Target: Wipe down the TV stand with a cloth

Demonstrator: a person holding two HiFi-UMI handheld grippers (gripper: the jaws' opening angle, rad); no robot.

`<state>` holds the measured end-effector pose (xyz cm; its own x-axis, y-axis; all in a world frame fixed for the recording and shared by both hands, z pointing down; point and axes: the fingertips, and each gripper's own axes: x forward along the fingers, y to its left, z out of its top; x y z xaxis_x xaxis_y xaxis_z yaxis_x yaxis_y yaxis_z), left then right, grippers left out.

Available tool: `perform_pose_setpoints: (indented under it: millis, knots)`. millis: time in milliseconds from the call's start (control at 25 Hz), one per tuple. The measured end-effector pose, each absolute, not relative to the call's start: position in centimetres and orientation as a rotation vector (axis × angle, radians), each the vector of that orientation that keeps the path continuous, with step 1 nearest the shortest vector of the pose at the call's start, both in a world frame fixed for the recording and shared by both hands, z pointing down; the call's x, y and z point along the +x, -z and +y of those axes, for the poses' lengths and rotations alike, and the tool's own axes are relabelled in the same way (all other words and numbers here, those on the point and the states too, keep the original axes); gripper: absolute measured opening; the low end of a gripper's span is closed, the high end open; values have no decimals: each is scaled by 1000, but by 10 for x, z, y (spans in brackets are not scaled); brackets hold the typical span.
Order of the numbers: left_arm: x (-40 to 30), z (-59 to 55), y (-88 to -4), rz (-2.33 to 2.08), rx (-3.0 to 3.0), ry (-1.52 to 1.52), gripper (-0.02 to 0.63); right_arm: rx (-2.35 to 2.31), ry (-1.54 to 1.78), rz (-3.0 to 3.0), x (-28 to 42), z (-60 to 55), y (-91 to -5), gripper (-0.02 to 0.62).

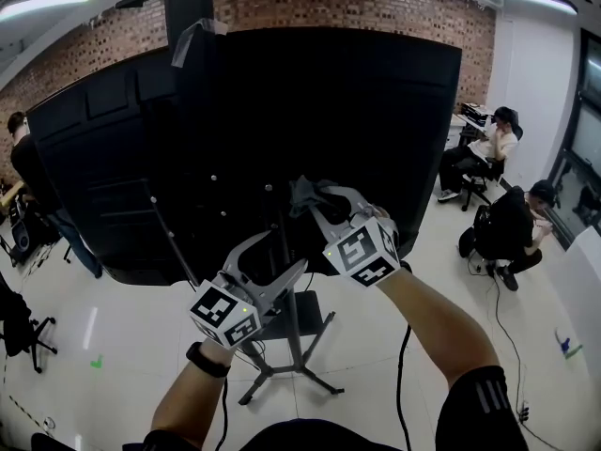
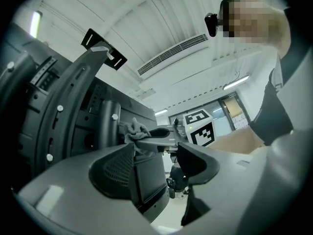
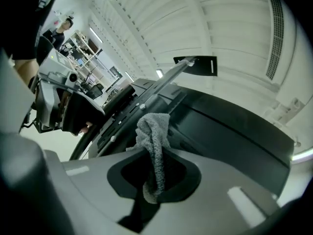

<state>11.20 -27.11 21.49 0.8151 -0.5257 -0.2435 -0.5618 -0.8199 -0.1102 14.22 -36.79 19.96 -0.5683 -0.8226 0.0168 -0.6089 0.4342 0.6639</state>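
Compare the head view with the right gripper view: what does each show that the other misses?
Only the head view: the TV stand's legged base on the floor, and the brick wall behind. Only the right gripper view: the ceiling vent, and a close look at the right gripper, its jaws shut on the cloth's middle. Both: the grey cloth and the TV's black back.

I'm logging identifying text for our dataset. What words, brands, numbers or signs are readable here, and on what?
No readable words, brands or numbers anywhere.
Left gripper, its marker cube: black-and-white square patterns only, no letters.
Right gripper, its own cube: the same.
TV back: no legible label.
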Motion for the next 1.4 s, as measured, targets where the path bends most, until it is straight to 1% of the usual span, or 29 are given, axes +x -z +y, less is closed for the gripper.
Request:
perform_pose_setpoints:
  millis: [200,440,600,1120,1400]
  knots:
    - [98,-273,-222,904,-2819,-290,308,1181,849,-2360,115,-385,-216,34]
    - [92,-277,-231,932,-2829,-294,308,1183,855,-2329,120,-393,-225,33]
    - [104,-276,-230,900,-2831,-292,308,1220,867,-2279,144,-394,-229,33]
    - [158,-273,-232,781,-2879,-294,308,1373,789,-2132,253,-400,-240,32]
    - [164,-270,-235,776,-2875,-287,308,1421,731,-2125,281,-400,-243,33]
